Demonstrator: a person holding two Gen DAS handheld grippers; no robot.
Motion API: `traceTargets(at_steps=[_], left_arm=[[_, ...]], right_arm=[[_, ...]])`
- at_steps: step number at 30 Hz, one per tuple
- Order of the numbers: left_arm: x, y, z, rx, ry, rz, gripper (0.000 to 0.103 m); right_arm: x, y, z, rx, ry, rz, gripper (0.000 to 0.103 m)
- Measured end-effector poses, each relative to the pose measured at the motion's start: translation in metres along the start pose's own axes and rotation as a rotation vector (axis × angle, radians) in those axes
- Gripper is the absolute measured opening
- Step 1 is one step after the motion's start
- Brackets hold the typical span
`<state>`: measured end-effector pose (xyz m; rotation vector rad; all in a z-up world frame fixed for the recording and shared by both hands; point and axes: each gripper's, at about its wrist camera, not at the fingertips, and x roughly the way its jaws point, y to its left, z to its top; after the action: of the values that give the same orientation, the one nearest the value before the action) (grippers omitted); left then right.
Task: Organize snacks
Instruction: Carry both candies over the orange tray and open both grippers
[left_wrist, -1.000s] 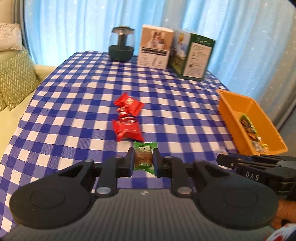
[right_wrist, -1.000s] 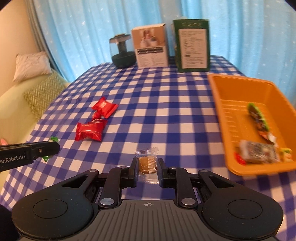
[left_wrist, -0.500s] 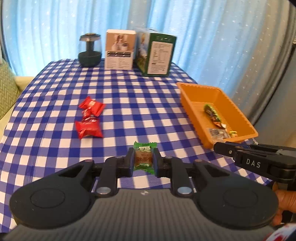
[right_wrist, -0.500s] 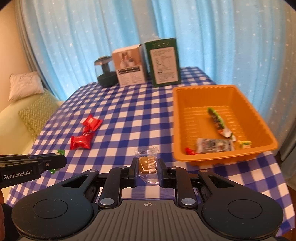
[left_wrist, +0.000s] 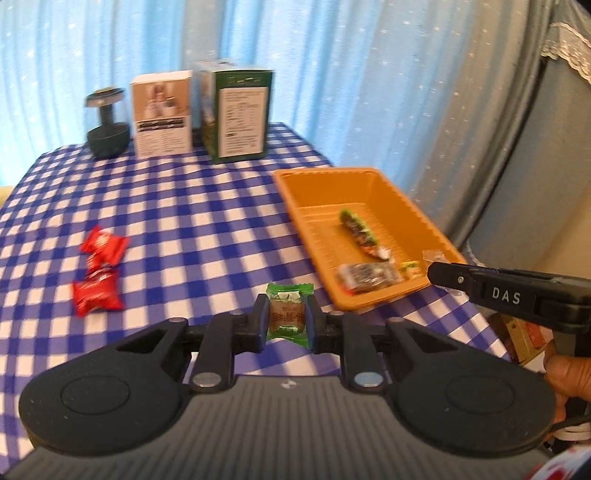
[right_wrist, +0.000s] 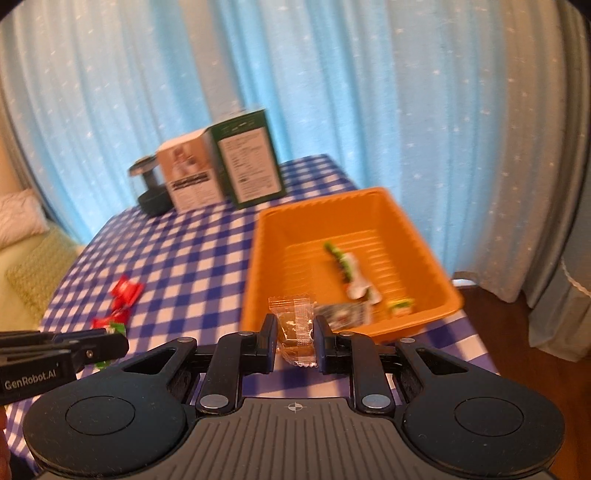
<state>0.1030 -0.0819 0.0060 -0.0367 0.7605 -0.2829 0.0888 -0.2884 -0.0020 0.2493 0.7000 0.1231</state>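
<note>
Blue curtains back my checked counter (left_wrist: 207, 206). Left wrist view: my left tool (left_wrist: 287, 320) pinches a green-wrapped candy (left_wrist: 288, 314); orange tray (left_wrist: 295, 201) at two o'clock holds three snacks, two red candies (left_wrist: 98, 273) at ten o'clock. Right wrist view: my right tool (right_wrist: 295, 338) clamps a clear-wrapped candy (right_wrist: 295, 325) at the tray's near edge; green box (right_wrist: 251, 158) at twelve o'clock.

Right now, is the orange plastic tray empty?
No: the orange plastic tray already holds a long green-wrapped snack and a dark flat packet near its front edge.
</note>
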Motion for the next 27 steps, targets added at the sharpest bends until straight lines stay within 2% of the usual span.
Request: traceTargets(at_steps=[9, 23, 24, 25, 27], left_arm=[[0.046, -0.041, 0.027, 0.05, 0.002, -0.071, 0.018], [0.111, -0.062, 0.048, 0.078, 0.044, -0.09, 0.019], [0.114, -0.063, 0.049, 0.077, 0.046, -0.095, 0.02], [0.118, -0.062, 0.049, 0.071, 0.046, -0.104, 0.028], [0.122, -0.059, 0.048, 0.067, 0.054, -0.096, 0.03]], right_arm=[[0.013, -0.038, 0.031, 0.013, -0.026, -0.04, 0.021], [0.042, -0.068, 0.045, 0.021, -0.014, -0.049, 0.021], [0.043, -0.07, 0.045, 0.023, -0.012, -0.05, 0.021], [0.044, -0.071, 0.045, 0.026, -0.01, -0.05, 0.021], [0.044, -0.073, 0.045, 0.03, -0.008, -0.051, 0.021]])
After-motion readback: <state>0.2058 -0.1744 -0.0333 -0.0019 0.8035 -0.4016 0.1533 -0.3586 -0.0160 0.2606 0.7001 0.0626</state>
